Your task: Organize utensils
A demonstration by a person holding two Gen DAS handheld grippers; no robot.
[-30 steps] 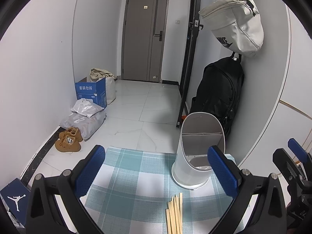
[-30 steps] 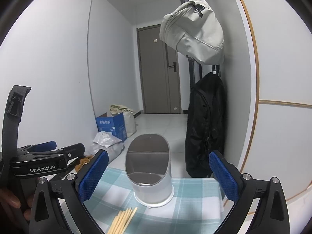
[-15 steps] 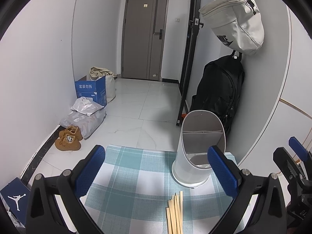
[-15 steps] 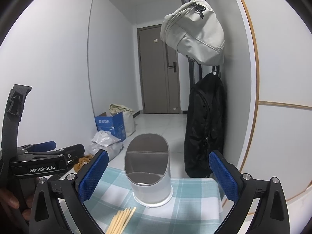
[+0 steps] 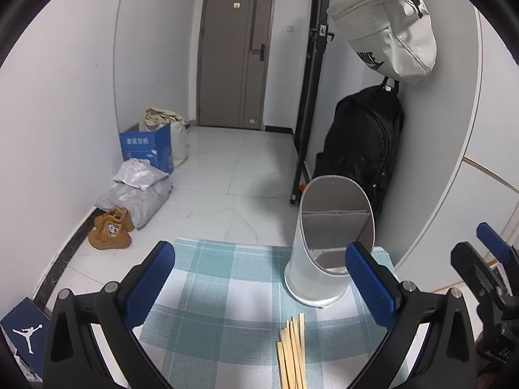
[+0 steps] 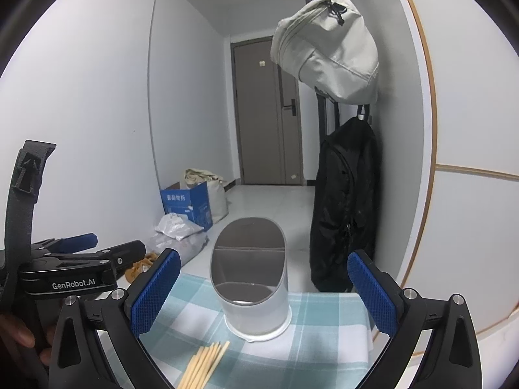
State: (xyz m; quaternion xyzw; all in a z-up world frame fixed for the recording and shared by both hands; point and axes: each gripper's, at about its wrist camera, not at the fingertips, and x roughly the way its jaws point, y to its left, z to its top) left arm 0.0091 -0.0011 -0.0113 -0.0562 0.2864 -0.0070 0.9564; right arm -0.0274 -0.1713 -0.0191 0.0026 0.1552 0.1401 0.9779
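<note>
Several wooden chopsticks (image 5: 292, 353) lie in a bundle on the teal checked cloth (image 5: 211, 298), near its front edge. Behind them stands a white utensil holder (image 5: 324, 253) with a slanted rim and an inner divider; its compartments look empty. My left gripper (image 5: 259, 278) hovers open above the cloth, the chopsticks between and below its fingers. In the right wrist view the holder (image 6: 249, 278) stands straight ahead and the chopsticks (image 6: 204, 366) lie low and to the left. My right gripper (image 6: 264, 291) is open and holds nothing. The left gripper's body (image 6: 74, 272) shows at the left, held by a hand.
The small table ends just behind the holder, with tiled floor (image 5: 227, 175) beyond. A black backpack (image 5: 360, 142) and a white bag (image 5: 389, 29) hang on the right wall. A blue box (image 5: 146, 146), plastic bags and brown shoes (image 5: 110, 230) sit along the left wall.
Both views have shifted slightly, with the holder and chopsticks sitting a little lower and nearer. Both grippers remain open and nothing on the cloth has moved.
</note>
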